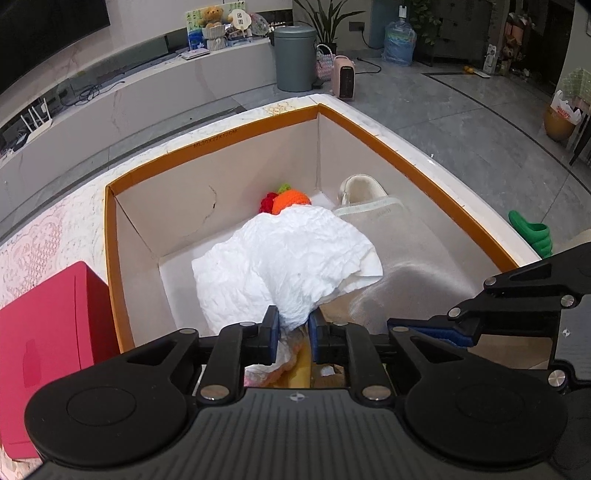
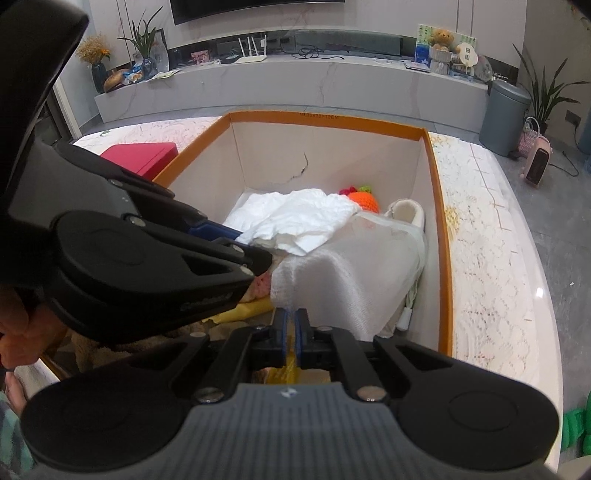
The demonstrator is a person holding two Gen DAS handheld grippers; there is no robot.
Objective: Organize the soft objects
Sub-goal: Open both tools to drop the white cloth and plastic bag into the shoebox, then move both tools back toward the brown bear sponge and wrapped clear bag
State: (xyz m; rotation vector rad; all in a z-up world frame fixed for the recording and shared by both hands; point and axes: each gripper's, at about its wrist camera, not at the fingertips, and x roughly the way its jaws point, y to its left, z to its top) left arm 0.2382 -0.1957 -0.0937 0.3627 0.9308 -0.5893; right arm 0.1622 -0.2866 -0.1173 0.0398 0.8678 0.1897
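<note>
Living-room table w/ box (image 1: 258, 123): left gripper (image 1: 292, 334) jaws clamp white cloth (image 1: 291, 254); right gripper (image 2: 292, 334) jaws nearly together on yellow fabric (image 2: 243, 312).

Probably a home living room: wall television (image 2: 255, 9) over a media console (image 2: 295, 83); houseplant (image 1: 325, 18); teddy bear (image 2: 441, 38).

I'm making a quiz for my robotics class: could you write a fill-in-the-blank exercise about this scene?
1. The left gripper is shut on a crumpled ____ cloth.
2. The soft things lie inside a box with an ____ rim.
3. At the box's far end, beside the cream slipper, sits an orange and ____ crocheted toy.
4. Outside the box, to its left, stands a ____ box.

Missing words: white; orange; red; red
</note>
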